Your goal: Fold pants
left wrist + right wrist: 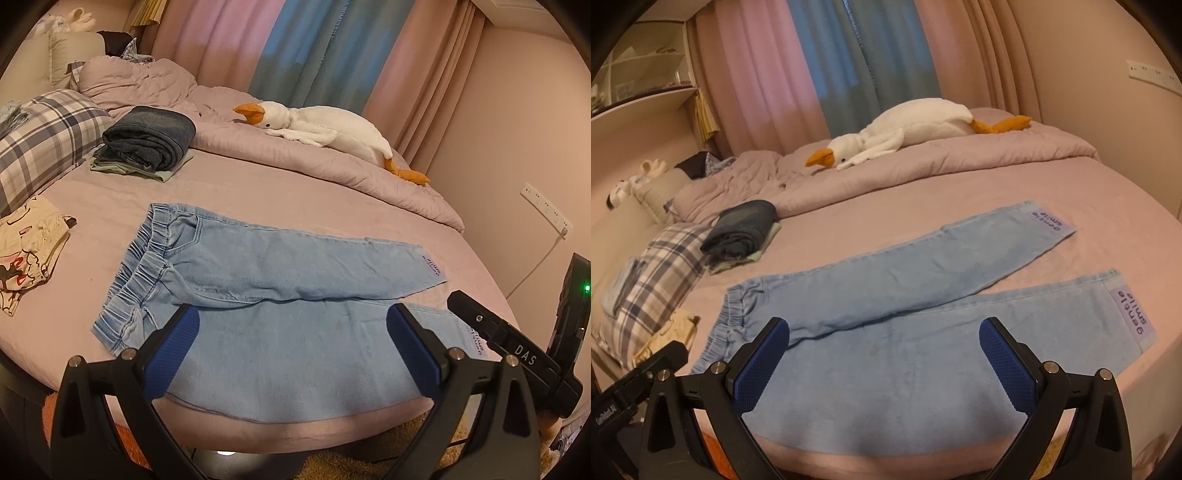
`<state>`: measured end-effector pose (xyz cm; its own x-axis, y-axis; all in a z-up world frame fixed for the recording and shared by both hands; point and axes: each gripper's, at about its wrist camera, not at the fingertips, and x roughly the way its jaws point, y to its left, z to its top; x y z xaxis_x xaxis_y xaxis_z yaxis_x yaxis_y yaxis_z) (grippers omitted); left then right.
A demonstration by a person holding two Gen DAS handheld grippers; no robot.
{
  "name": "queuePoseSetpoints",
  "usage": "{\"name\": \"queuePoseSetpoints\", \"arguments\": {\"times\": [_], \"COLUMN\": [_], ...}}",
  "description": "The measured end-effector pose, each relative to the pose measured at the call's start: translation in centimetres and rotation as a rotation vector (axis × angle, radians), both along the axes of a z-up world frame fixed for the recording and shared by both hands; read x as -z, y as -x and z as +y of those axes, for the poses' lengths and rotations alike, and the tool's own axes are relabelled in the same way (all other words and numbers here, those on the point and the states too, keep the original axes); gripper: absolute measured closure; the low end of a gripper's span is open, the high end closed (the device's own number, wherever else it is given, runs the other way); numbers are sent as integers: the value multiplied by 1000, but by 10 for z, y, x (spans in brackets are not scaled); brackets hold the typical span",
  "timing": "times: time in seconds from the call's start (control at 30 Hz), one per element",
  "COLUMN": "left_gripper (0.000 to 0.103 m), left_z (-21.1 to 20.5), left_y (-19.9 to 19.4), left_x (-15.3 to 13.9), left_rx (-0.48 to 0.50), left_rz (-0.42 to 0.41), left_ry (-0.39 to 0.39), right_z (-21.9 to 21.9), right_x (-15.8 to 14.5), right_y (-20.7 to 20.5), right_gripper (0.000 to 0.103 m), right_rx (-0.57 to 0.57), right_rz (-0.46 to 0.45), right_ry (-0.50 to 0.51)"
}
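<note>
The left gripper hangs above the near edge of the bed with its blue-padded fingers spread wide and nothing between them. The right gripper is likewise released, its blue pads far apart and empty, poised over the near leg; in the left wrist view its black body shows at the right edge, just beside the near cuff.

Below both lie the pants, pale blue washed denim spread flat on the pink sheet of the bed. The gathered elastic waistband points left and the two legs run rightward, parting slightly so a narrow wedge of sheet shows between the cuffs. The far leg overlaps the near one along the inner seam close to the crotch. Each cuff carries a lilac patch printed "gentle smile" in darker letters. The near leg has a faint brownish mark around its middle, and its lower edge lies close to the mattress edge.

Farther back, a stack of folded dark jeans sits on a green garment near a plaid pillow. A cream printed cloth lies left of the waistband. A white plush goose with orange bill and feet rests on the rumpled pink quilt, before pink and blue curtains
</note>
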<state>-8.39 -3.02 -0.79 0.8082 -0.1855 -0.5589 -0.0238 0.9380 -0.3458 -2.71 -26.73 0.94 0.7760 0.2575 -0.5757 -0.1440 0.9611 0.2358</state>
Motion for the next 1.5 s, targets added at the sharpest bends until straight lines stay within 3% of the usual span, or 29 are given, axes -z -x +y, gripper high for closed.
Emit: {"name": "queuePoseSetpoints", "arguments": {"times": [0.73,1.5], "left_gripper": [5,5], "left_z": [-1,11], "left_y": [2,-16], "left_x": [-4,16], "left_rx": [16,-16], "left_rz": [-13,58], "left_ry": [39,34], "right_z": [-8,-15], "right_x": [7,16], "right_y": [-1,-11], "right_gripper": [1,1], "right_rx": [20,41], "right_rz": [24,52], "right_ry": [5,8]}}
